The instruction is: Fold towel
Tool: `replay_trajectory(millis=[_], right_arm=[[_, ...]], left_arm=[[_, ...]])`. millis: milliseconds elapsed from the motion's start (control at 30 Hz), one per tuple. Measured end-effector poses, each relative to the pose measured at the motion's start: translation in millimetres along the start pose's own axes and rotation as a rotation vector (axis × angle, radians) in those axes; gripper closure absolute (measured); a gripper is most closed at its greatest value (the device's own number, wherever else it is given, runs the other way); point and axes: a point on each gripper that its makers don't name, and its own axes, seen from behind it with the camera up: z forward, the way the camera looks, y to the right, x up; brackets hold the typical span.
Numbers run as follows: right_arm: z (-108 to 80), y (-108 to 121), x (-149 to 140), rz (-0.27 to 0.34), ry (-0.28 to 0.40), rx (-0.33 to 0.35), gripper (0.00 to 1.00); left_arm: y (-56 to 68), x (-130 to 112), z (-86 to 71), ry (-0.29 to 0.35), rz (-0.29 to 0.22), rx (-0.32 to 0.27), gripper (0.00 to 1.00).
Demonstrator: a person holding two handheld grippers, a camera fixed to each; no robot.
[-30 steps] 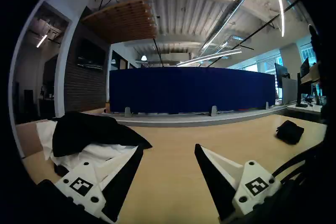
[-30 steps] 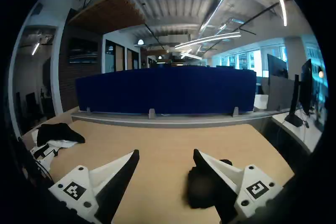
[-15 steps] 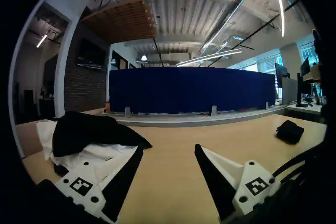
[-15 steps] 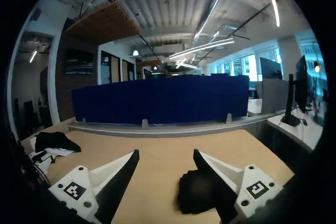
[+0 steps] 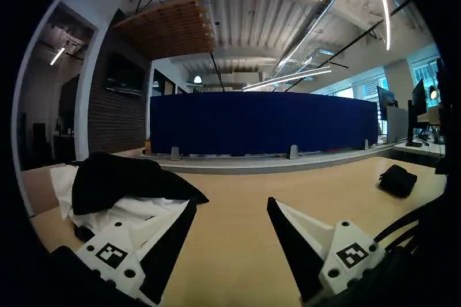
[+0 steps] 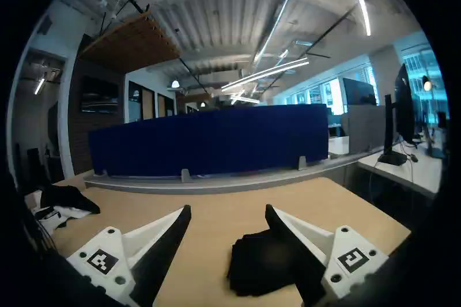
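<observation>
Right gripper view: black towel (image 6: 253,258) at 5 o'clock, folded, seemingly done. Right gripper (image 6: 227,209): jaws wide apart, empty. Left gripper (image 5: 230,203) likewise; crumpled cloth pile (image 5: 121,186) at 9 o'clock probably next.

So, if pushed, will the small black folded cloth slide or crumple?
Probably floppy: the black folded cloth lies slumped in soft layers, so it may bunch. Likely light, and it could slide some on the smooth table.

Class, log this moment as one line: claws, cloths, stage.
left claw open | right claw open, at black bundle | black-and-white cloth pile loose on table | nothing gripped
</observation>
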Motion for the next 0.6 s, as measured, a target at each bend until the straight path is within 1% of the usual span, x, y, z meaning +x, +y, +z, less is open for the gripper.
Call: replay_trajectory(millis=[167,367,600], right_arm=[[3.4,11,-18,0.005,0.003,-0.023,0.00],[1.9,13,-42,0.026,0.006,-0.018,0.00],[2.9,29,-73,0.060,-0.001,-0.036,0.00]], left_arm=[[0.2,0,0.2,0.000,0.000,0.000,0.09],[0.6,0,0.0,0.000,0.000,0.000,0.09],[0.4,0,-0.3,0.000,0.000,0.000,0.09]])
